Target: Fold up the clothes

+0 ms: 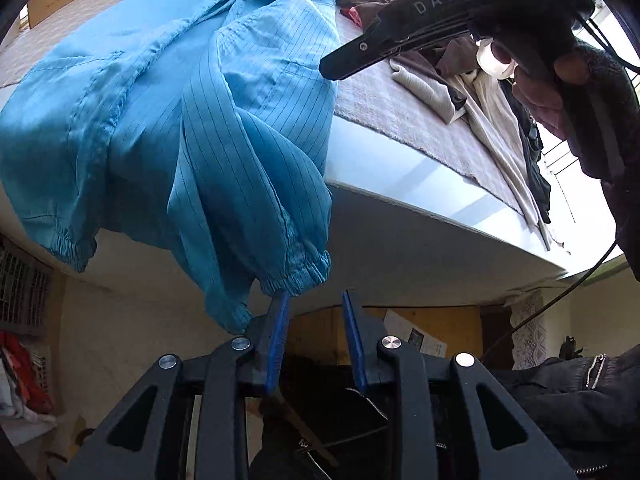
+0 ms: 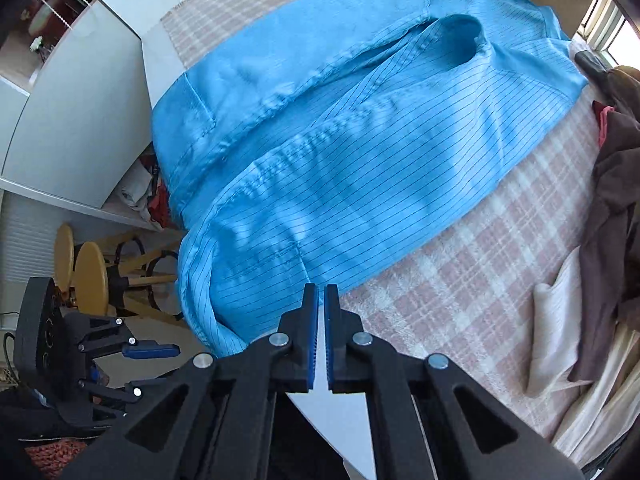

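A light blue pinstriped jacket (image 2: pixel 360 152) lies spread on the checked cloth of the table (image 2: pixel 472 280), and part of it hangs over the table's edge. From below, the left wrist view shows a sleeve of the jacket (image 1: pixel 224 128) drooping, its elastic cuff (image 1: pixel 298 276) just above my left gripper (image 1: pixel 314 304). That gripper is open, and its left pad (image 1: pixel 280 320) touches the cuff. My right gripper (image 2: pixel 321 292) is shut, tips at the jacket's near hem; I cannot tell if fabric is pinched. A gloved hand (image 1: pixel 520 4) holds it above the table.
A heap of brown, beige and dark clothes (image 2: pixel 612 184) covers the table's right side and shows as the clothes heap (image 1: pixel 460 92) from below. Two wooden stools (image 2: pixel 90 276) and a white cabinet (image 2: pixel 80 100) stand left of the table. My left gripper (image 2: pixel 156 368) sits below the table edge.
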Motion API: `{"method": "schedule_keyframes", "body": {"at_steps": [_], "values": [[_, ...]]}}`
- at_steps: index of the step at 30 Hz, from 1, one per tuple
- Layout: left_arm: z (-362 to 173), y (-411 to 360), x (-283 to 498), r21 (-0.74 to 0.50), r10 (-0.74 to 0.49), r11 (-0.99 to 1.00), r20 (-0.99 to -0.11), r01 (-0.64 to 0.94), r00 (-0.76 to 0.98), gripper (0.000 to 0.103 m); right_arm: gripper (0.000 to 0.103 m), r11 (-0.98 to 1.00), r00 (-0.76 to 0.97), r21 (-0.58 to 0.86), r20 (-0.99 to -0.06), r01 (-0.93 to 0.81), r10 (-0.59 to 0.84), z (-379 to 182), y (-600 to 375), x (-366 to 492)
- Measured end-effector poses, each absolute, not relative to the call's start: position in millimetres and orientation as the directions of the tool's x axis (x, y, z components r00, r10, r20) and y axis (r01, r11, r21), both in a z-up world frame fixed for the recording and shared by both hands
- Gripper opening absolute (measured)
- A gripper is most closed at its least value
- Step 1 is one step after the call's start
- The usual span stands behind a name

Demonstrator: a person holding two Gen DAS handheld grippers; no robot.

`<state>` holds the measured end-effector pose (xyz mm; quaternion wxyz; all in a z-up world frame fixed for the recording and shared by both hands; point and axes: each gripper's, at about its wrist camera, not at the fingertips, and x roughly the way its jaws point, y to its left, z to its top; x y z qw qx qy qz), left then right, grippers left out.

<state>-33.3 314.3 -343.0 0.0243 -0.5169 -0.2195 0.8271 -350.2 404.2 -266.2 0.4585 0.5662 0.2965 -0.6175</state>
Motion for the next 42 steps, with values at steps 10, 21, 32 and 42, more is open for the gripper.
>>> {"method": "schedule_keyframes", "body": {"at_steps": [10,21,32,42], "values": [[-356.0,299.6,-49.2,-0.391,0.239,-0.889,-0.84,0.238,-0.487,0.0,0.008,-0.393,0.03,0.093,-0.986,0.915,-0.165,-302.5,382.6,-329.2],[-328.1,245.5,10.4,-0.218,0.066,-0.936,-0.879,0.275,-0.473,0.0,0.008,-0.374,0.038,0.067,-0.996,0.925,-0.084,-315.2,363.5,-325.3],[-335.3,212.0,45.5,-0.27,0.082,-0.901,-0.876,0.341,-0.475,0.0,0.008,-0.352,0.042,0.063,-0.997,0.934,-0.069,-313.8,346.6,-325.7],[-311.0,248.1,-22.3,-0.191,0.054,-0.958,-0.852,0.214,-0.521,0.002,0.008,-0.361,0.025,0.066,-0.993,0.93,-0.119,-307.4,360.4,-323.8]]}}
